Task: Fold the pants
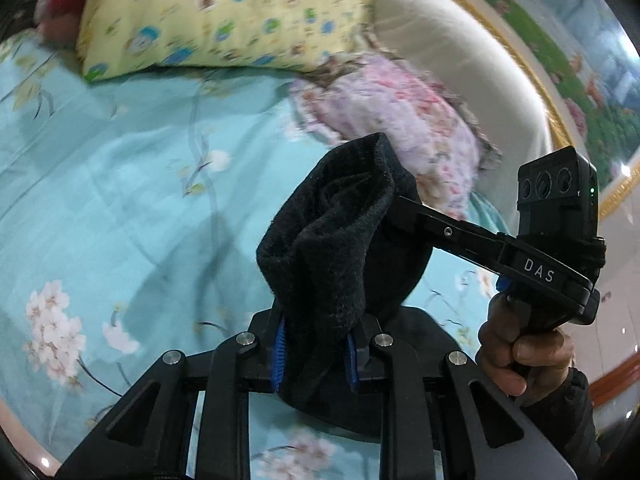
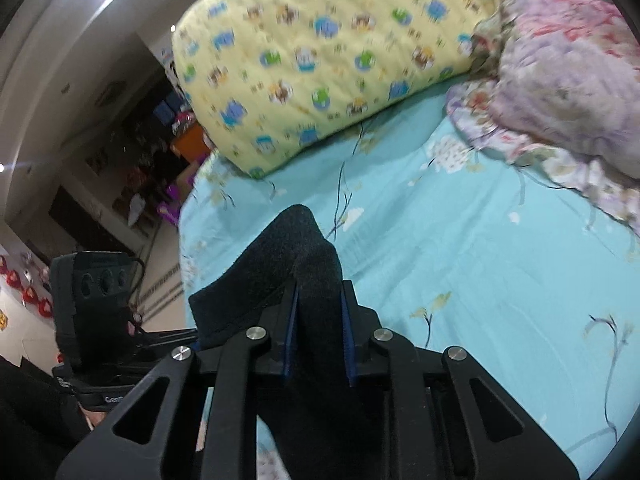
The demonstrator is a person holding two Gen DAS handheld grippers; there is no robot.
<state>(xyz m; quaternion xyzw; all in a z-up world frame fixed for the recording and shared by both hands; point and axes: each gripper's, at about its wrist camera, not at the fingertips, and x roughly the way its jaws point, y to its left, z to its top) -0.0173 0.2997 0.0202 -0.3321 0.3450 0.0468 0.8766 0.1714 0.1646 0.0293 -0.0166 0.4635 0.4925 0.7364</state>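
Observation:
The black fleece pants [image 1: 336,232] are bunched and lifted above the bed. My left gripper [image 1: 316,352] is shut on a thick fold of them. My right gripper [image 2: 318,340] is shut on another fold of the pants [image 2: 288,256]. In the left wrist view the right gripper [image 1: 404,208] reaches in from the right, its fingers buried in the cloth, close to the left one. In the right wrist view the left gripper's body [image 2: 96,300] sits at the lower left. The rest of the pants hangs below, mostly hidden.
The bed has a light blue flowered sheet [image 1: 120,200]. A yellow patterned quilt [image 1: 224,12] and a pink-lilac flowered pillow [image 1: 400,108] lie at its far end. A cream headboard [image 1: 460,40] stands behind. The bed's left edge [image 2: 188,216] drops to a cluttered room.

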